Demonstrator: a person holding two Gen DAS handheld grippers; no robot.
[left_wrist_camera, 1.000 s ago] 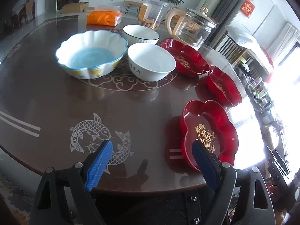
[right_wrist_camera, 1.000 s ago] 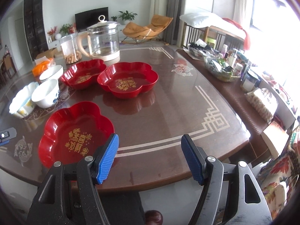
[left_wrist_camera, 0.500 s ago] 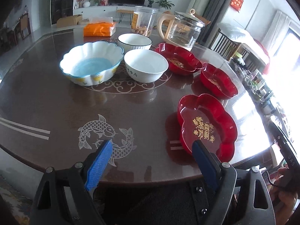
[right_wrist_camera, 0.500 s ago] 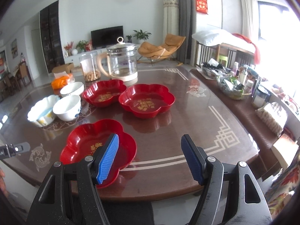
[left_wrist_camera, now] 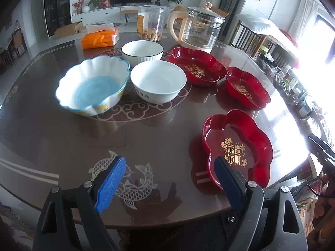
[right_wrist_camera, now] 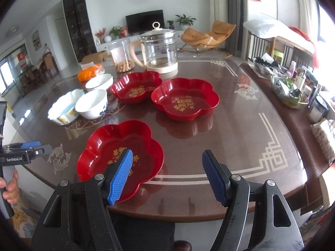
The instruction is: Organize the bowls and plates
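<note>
Three red, flower-shaped plates with gold lettering are seen upright and empty on the dark surface (left_wrist_camera: 146, 138): the nearest plate (left_wrist_camera: 237, 148) is set close to the front edge, while the second plate (left_wrist_camera: 247, 87) and the third plate (left_wrist_camera: 197, 67) lie farther back, just beside each other. To their left, three empty bowls are grouped closely: a scalloped bowl (left_wrist_camera: 92, 85) with a blue inside, a plain white bowl (left_wrist_camera: 158, 81) beside it, and a dark-rimmed white bowl (left_wrist_camera: 142, 51) behind both.
</note>
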